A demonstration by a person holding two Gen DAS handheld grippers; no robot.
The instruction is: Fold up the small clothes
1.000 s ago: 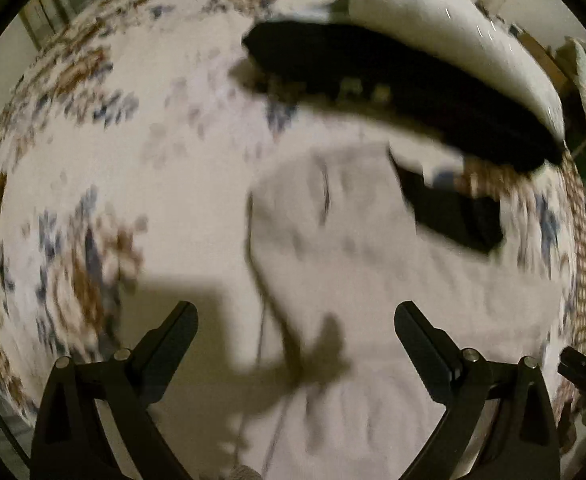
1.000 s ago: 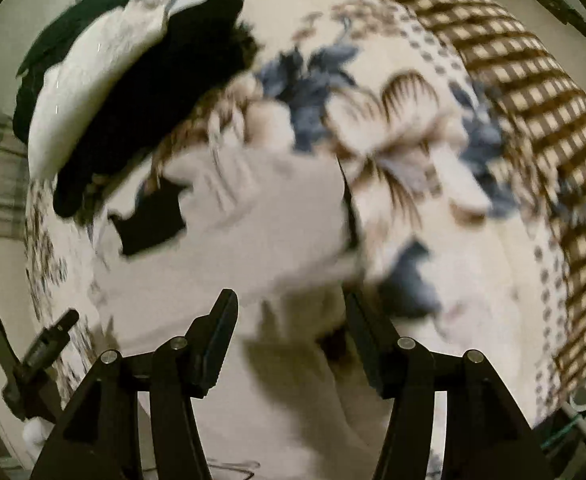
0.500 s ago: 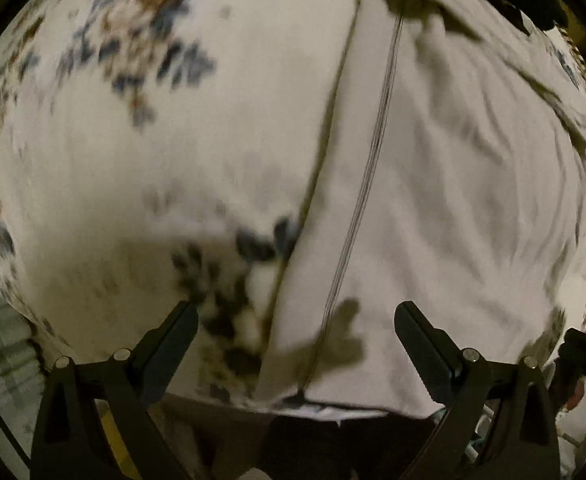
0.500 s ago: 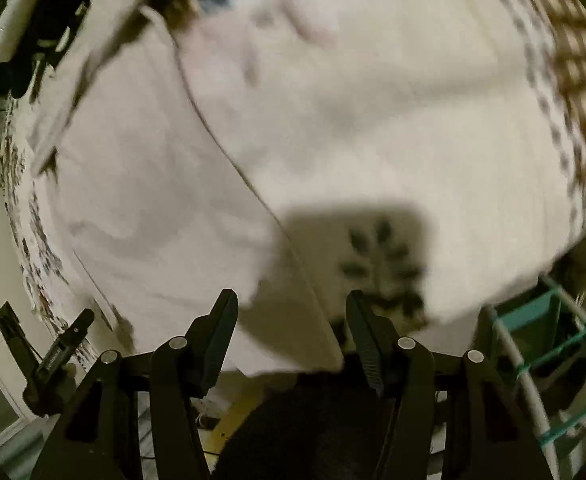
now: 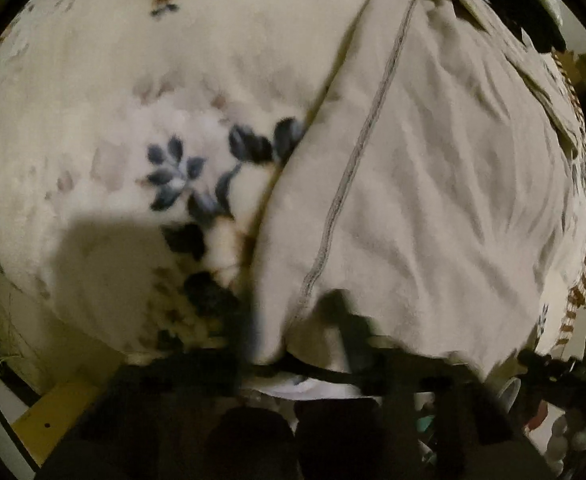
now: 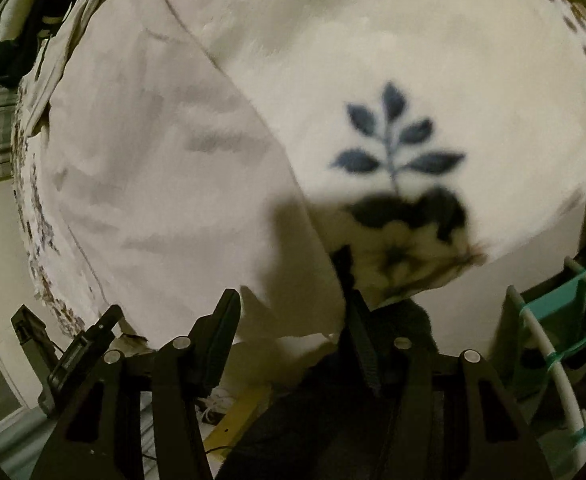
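Garment: a pale beige garment (image 5: pixel 433 184) lay spread on the floral blanket (image 5: pixel 133 100), its stitched side seam (image 5: pixel 357 152) running from 12 o'clock down toward 6 in the left wrist view; its near hem hung over the bed edge at 6 o'clock.

Left gripper: the left gripper (image 5: pixel 297 344) had just been closing, from wide apart a second before to nearly together. The fingers were smeared by blur, but they bracketed the near left corner of the hem, and the cloth bunched up between them, so I judged it pinched.

Right gripper: the right gripper (image 6: pixel 293 320) had also been closing, though less; its jaws stood half apart with the near right corner of the garment (image 6: pixel 153 168) hanging between them. I saw no pad pressing the cloth.

Change: a second before, both tongs were up over the middle of the garment with a dark garment at 12 o'clock; half a second before they were low at the near hem, as at this moment.

Meaning: I took this as the start of a fold, the near hem to be carried toward 12 o'clock once the right corner was caught too.

Risk: lifting with only one corner held would have skewed the fold.
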